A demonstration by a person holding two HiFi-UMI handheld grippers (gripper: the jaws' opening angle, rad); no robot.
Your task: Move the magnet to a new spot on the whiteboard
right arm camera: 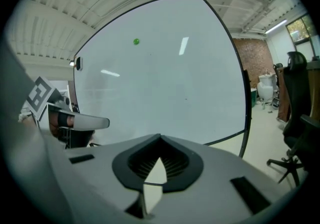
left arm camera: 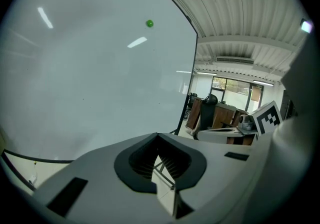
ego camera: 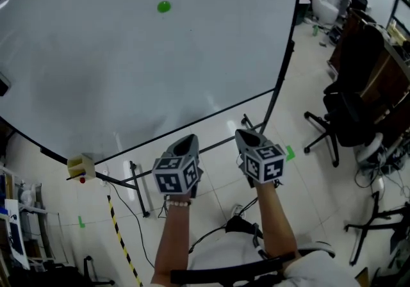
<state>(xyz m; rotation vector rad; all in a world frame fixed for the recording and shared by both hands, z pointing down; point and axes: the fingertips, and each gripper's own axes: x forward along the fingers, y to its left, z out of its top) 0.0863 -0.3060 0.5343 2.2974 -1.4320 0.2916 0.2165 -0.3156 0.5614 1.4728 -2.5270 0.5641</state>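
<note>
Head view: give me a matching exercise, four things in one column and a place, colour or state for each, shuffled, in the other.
1 magnet
2 office chair
3 yellow box
4 right gripper

a black, on the floor at right
b jaws shut, nothing held
c green, high on the whiteboard
d beside the whiteboard's lower left corner

Pairs: 1-c, 2-a, 3-d, 4-b

Left gripper and right gripper: grey shells, black ribbed pads, 1 black-and-white marker cube each. Beaded bracelet on left wrist. White shirt.
</note>
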